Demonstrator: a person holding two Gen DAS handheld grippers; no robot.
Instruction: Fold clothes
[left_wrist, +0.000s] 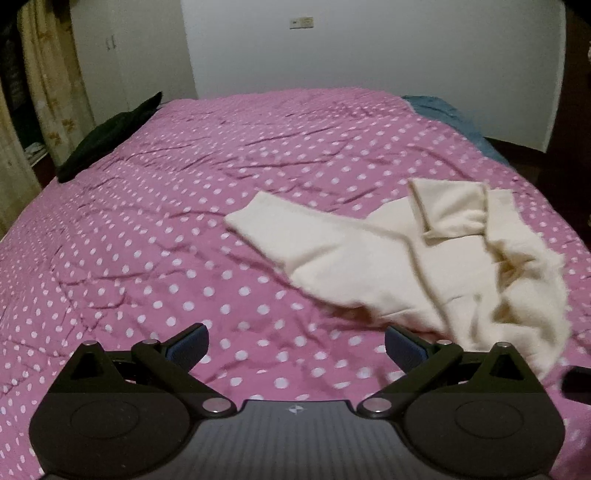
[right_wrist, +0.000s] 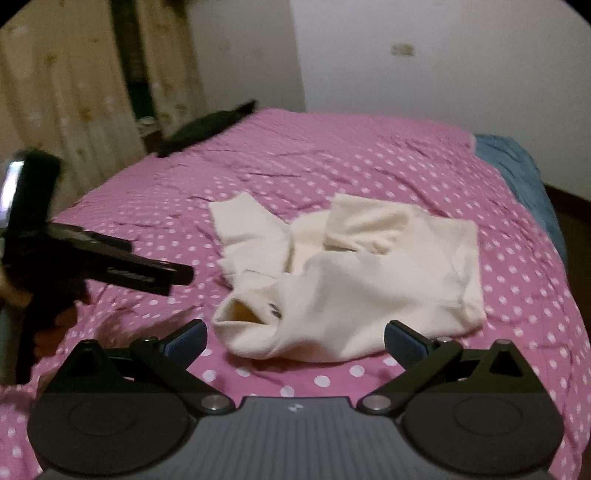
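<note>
A cream sweater lies crumpled on the pink polka-dot bed cover, one sleeve stretched to the left. In the right wrist view the sweater lies just ahead, its collar opening facing me. My left gripper is open and empty, hovering over the cover to the left of the sweater's near edge. My right gripper is open and empty, just in front of the sweater's near hem. The left gripper's body also shows at the left of the right wrist view.
A black garment lies at the bed's far left edge, also in the right wrist view. A blue cloth hangs off the far right corner. Patterned curtains and white walls surround the bed.
</note>
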